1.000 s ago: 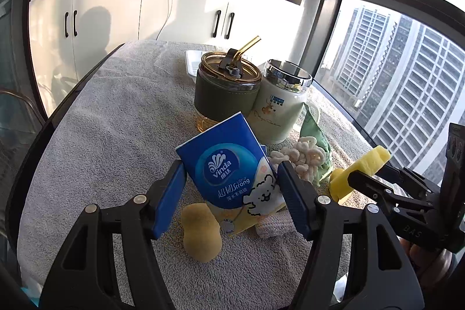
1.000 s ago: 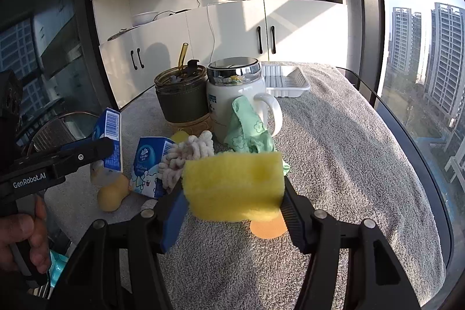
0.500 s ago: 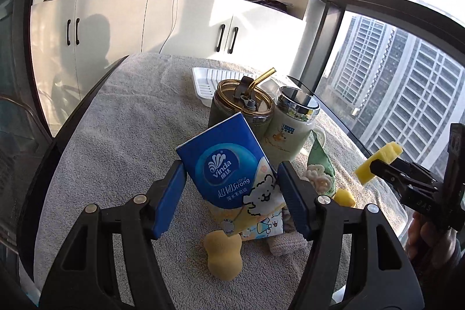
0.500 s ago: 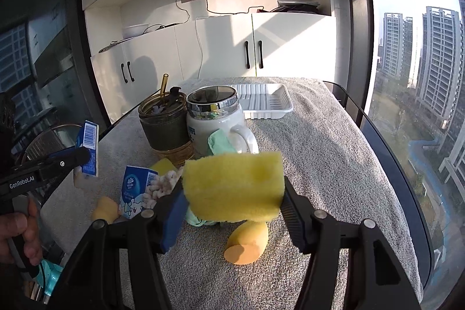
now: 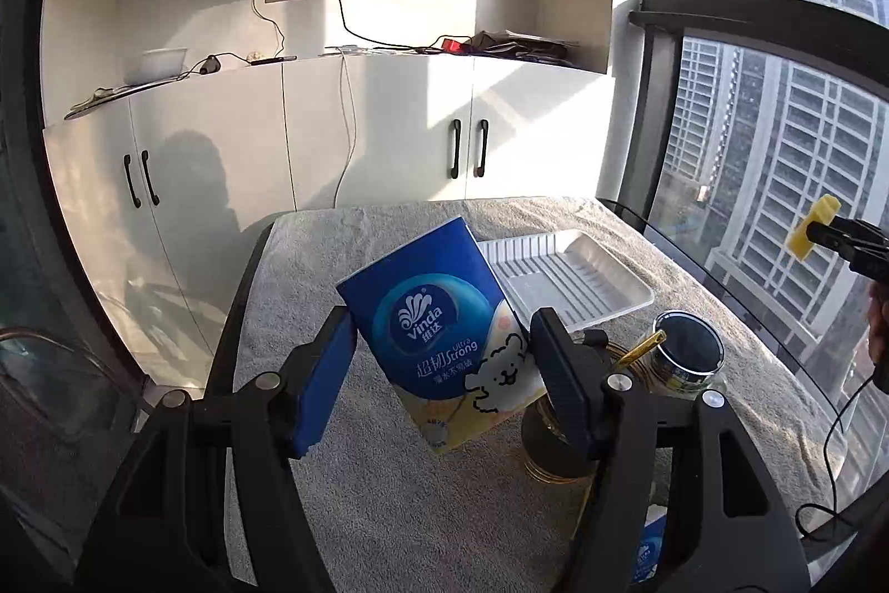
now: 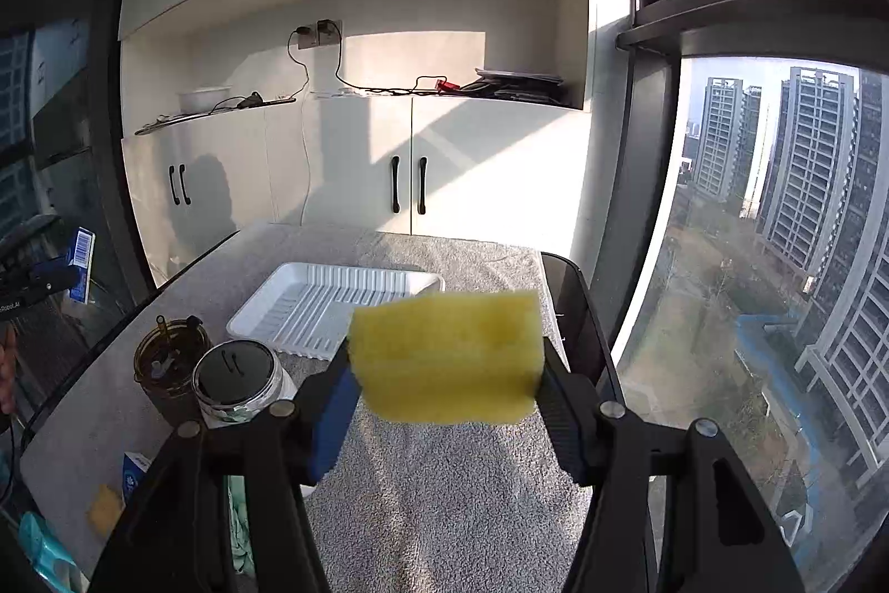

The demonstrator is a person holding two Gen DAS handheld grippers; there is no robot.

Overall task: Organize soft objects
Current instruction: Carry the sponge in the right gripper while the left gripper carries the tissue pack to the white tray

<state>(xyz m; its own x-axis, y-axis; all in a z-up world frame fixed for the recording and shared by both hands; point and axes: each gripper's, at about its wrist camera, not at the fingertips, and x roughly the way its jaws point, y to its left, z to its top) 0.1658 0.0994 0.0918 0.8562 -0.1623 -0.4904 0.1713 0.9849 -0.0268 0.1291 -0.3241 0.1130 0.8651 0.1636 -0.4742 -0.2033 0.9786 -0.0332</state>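
My left gripper (image 5: 441,365) is shut on a blue tissue pack (image 5: 439,332) with a white bear print, held tilted high above the grey towel-covered table (image 5: 389,482). In the right wrist view my right gripper (image 6: 444,365) is shut on a yellow sponge (image 6: 447,357), also in the air. A white ribbed tray (image 6: 333,304) lies at the table's far end, beyond both grippers. The sponge (image 5: 815,227) and right gripper show far right in the left wrist view; the tissue pack (image 6: 81,264) shows far left in the right wrist view.
A dark cup with a gold straw (image 6: 169,365) and a white chrome-lidded mug (image 6: 239,379) stand on the table's near part. Another tissue pack (image 6: 134,473), a small yellow sponge (image 6: 104,507) and a green cloth (image 6: 239,526) lie near the front. White cabinets (image 6: 355,170) stand behind; a window is right.
Both grippers rose and moved toward the far end with their loads still held. The cups and soft items dropped low in both views, and the white tray came nearer.
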